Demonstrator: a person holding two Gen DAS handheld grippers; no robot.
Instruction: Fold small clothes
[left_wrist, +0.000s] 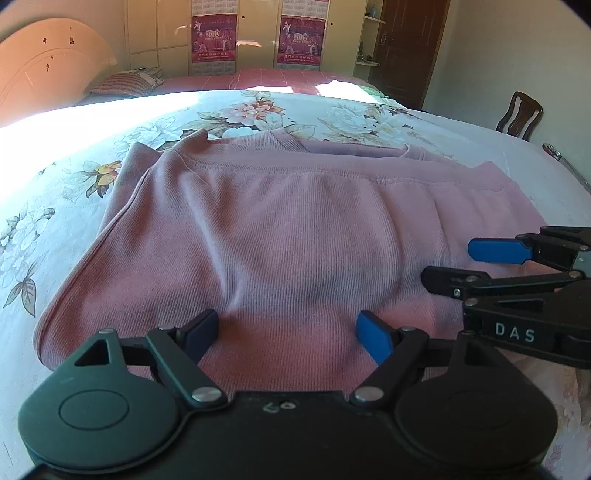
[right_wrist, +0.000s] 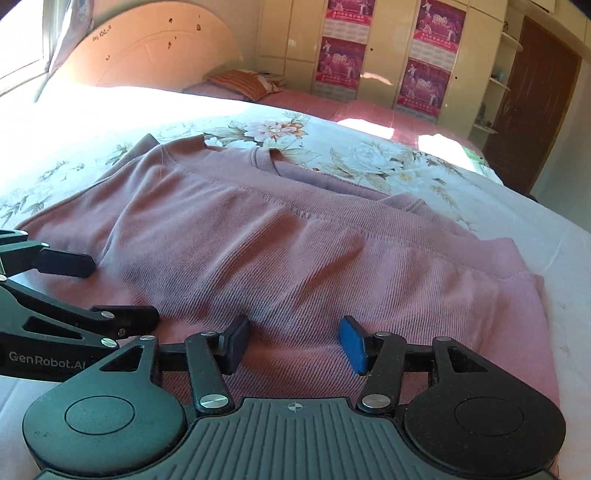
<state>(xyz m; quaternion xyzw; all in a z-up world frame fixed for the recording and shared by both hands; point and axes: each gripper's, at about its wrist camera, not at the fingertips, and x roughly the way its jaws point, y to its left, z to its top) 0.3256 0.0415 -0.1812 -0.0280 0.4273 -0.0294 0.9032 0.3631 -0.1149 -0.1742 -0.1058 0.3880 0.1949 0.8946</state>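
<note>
both grippers, left (left_wrist: 286, 334) & right (right_wrist: 293, 341), fingers wide open w/ nothing held, over pink top (left_wrist: 258, 229), its near hem hidden.

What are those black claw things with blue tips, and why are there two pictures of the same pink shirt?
Those claws are tongs. A person holds one in each hand, and each carries a small camera looking forward along its two fingers. That gives two pictures: one from the left tongs, one from the right tongs. Each camera also catches the other tongs at the edge of its picture.

The pink shirt lies spread on a flowery bedspread, with part of it already turned over on top of itself. Both tongs are open just above the near part of the shirt, and nothing is pinched in either. Further back are a striped pillow and cupboards with red posters.
</note>
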